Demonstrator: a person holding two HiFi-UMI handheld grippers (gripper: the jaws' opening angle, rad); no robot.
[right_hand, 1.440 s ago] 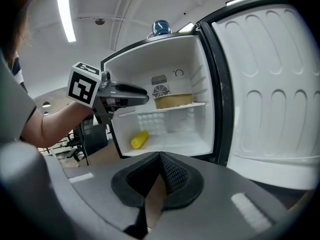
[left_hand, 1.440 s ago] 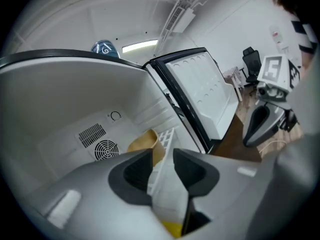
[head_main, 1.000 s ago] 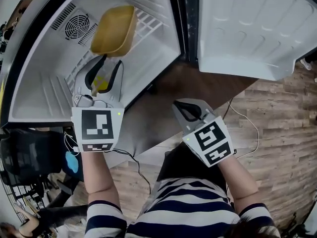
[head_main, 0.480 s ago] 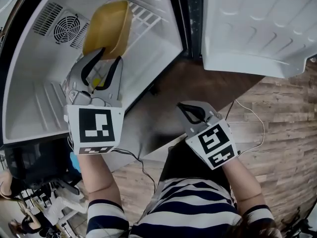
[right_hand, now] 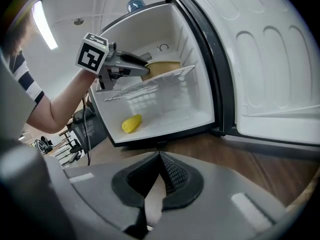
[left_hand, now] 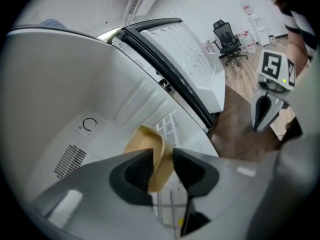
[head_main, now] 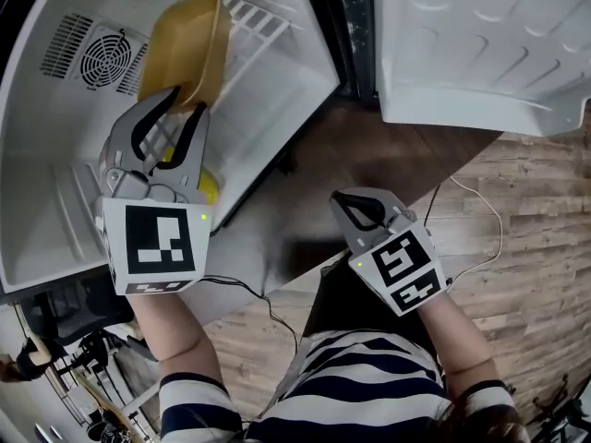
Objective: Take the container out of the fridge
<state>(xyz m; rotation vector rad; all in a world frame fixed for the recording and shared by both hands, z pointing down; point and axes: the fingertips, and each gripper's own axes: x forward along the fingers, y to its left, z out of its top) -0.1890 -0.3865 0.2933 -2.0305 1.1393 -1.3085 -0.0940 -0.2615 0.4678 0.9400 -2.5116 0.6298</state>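
A tan plastic container (head_main: 180, 44) sits on the wire shelf (head_main: 263, 28) inside the open fridge. My left gripper (head_main: 187, 100) reaches into the fridge and stands open, with the container's near rim (left_hand: 150, 154) between its jaws. The left gripper view shows a gap on each side of that rim. From the right gripper view, the left gripper (right_hand: 142, 70) meets the container (right_hand: 164, 67) at shelf height. My right gripper (head_main: 346, 198) hangs outside the fridge over the dark floor, shut with nothing in it (right_hand: 159, 156).
A yellow corn-like object (right_hand: 131, 123) lies on the fridge floor below the shelf. The white fridge door (head_main: 480, 44) stands open to the right. A fan vent (head_main: 102, 58) is in the back wall. A cable (head_main: 480, 238) runs over the wood floor.
My left gripper has pushed deeper into the fridge, from below the container up to its near rim. The right gripper has stayed almost where it was.
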